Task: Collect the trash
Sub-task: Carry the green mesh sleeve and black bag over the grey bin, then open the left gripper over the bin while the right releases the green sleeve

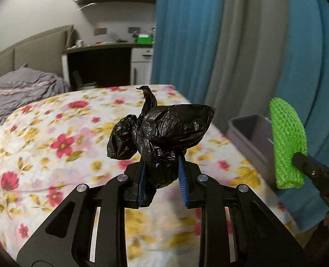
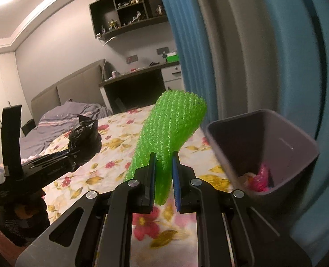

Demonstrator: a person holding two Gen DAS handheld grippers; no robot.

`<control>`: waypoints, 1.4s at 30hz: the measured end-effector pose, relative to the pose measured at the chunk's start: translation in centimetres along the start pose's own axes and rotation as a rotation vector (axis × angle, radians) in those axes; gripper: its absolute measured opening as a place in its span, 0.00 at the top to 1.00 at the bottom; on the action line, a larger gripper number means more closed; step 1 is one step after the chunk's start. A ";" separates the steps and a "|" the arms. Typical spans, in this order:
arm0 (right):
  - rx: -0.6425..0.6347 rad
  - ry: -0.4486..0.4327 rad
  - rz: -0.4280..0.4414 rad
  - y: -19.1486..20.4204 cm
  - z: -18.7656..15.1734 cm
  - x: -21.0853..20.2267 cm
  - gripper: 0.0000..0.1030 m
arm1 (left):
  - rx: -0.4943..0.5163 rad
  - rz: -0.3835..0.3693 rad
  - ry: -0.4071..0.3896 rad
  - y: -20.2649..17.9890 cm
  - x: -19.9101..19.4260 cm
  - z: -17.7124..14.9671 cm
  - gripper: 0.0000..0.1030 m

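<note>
A crumpled black plastic bag [image 1: 162, 131] is pinched between the blue pads of my left gripper [image 1: 161, 166], held up above the flowered bedspread [image 1: 53, 138]. My right gripper [image 2: 163, 162] is shut on a green foam net sleeve [image 2: 173, 124] that stands upright between its pads. In the left wrist view that green net [image 1: 287, 142] shows at the right edge, next to the grey bin [image 1: 251, 133]. The right wrist view shows the left gripper [image 2: 75, 155] with the black bag [image 2: 85, 135] at the left, and the grey bin [image 2: 262, 146] close on the right, with pink trash in its bottom.
Blue and grey curtains [image 1: 220, 44] hang behind the bin. A grey blanket [image 1: 19, 89] lies by the padded headboard. A desk [image 1: 108, 49] with a green box stands at the far end, wall shelves above it. A gloved hand [image 2: 19, 218] holds the left gripper.
</note>
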State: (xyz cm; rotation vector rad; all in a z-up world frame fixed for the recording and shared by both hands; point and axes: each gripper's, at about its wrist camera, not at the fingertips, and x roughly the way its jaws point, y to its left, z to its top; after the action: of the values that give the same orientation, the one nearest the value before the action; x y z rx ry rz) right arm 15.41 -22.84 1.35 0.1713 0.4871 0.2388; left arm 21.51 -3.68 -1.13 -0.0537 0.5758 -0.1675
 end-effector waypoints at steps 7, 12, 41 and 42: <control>0.041 -0.064 -0.118 -4.8 0.4 -2.1 0.86 | 0.054 -0.120 -0.002 -6.1 1.2 1.3 0.77; 0.070 -0.085 -0.215 -8.3 0.4 -2.3 0.86 | 0.093 -0.220 0.000 -10.7 3.0 2.1 0.77; 0.108 0.015 -0.295 -13.4 -0.5 2.3 0.75 | 0.039 -0.525 0.215 -19.1 14.3 1.1 0.73; 0.110 0.018 -0.295 -13.4 -0.5 2.3 0.73 | 0.032 -0.534 0.220 -19.4 14.3 1.0 0.69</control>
State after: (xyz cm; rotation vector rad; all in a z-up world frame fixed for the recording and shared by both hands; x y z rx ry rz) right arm 19.67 -35.03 -3.07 0.2024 0.5365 -0.0751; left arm 31.05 -25.23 -6.12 -0.1589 0.7694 -0.7080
